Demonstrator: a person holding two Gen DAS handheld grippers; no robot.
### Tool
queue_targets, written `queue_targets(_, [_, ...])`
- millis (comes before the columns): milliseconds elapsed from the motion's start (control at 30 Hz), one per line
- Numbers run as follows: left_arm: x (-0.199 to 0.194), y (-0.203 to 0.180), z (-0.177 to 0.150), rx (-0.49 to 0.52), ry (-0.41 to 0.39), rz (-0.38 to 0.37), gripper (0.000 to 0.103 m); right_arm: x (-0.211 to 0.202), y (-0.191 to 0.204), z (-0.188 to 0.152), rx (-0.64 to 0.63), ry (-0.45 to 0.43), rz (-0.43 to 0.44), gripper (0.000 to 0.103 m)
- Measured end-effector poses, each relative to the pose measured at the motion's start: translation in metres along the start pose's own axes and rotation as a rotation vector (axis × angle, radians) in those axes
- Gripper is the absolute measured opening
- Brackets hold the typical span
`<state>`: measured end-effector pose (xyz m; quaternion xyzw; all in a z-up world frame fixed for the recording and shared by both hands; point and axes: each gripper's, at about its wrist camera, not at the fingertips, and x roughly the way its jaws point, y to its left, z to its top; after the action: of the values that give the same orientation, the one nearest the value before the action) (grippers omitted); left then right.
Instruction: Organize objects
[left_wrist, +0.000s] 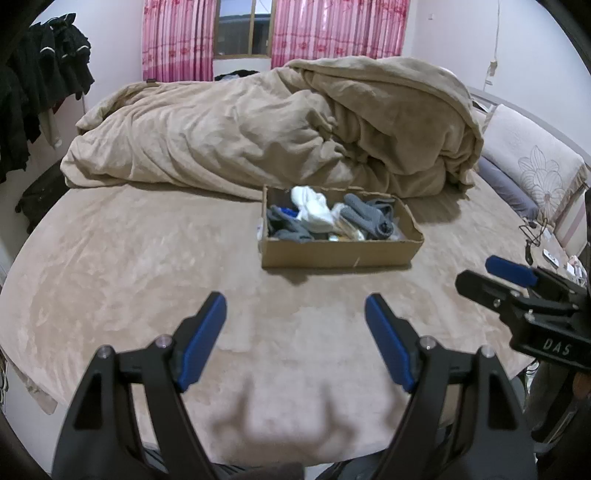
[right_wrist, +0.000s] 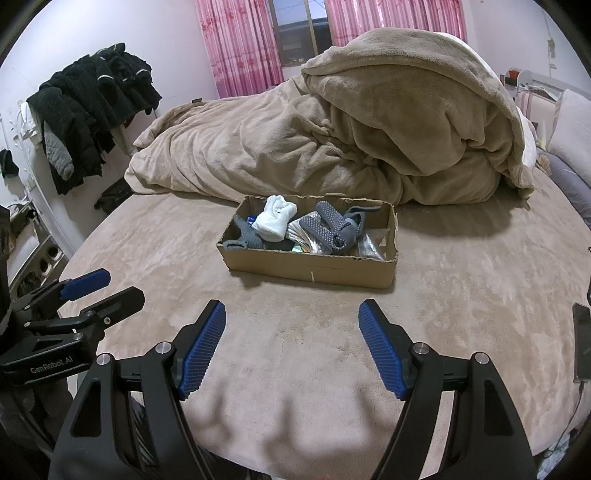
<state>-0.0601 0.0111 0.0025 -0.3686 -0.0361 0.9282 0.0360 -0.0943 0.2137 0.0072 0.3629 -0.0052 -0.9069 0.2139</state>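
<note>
Your left gripper (left_wrist: 295, 306) sits low in the centre of its own view with its blue-padded fingers (left_wrist: 207, 332) spread wide and nothing between them; beneath it lies only the tan plush bedspread (left_wrist: 147, 266). Your right gripper (right_wrist: 291, 314) is likewise spread apart and empty in the lower centre of its view, hovering over the same bedspread. Each gripper shows in the other's camera: the right one enters at the right edge of the left view, the left one at the lower left of the right view, so they hang side by side and apart.

Ahead of both, in the middle of each frame, a shallow cardboard box (left_wrist: 340, 254) rests on the bedspread, well apart from your fingertips. Inside it you have a white sock (right_wrist: 275, 219) toward the left, a grey dotted sock (right_wrist: 332, 229) folded toward the right, a darker grey sock (right_wrist: 243, 240) at the left end, a bit of something blue (left_wrist: 286, 212) near the back left, and shiny foil packets (right_wrist: 369, 245) at the right end.

Behind the box, a rumpled beige duvet (left_wrist: 280, 129) fills the upper middle. Pink curtains (left_wrist: 177, 37) hang along the top, dark clothes (right_wrist: 96, 99) are heaped at the upper left, and a flowered pillow (left_wrist: 535, 162) leans at the right edge of the left view.
</note>
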Motion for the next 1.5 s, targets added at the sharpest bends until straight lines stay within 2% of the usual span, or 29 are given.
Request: queue_targets(1500, [0.0012,-0.0032,0.0036,0.015,0.005,-0.010,0.079,0.0014,-0.0006,0.0008,0.001,0.002,0.000,0.077])
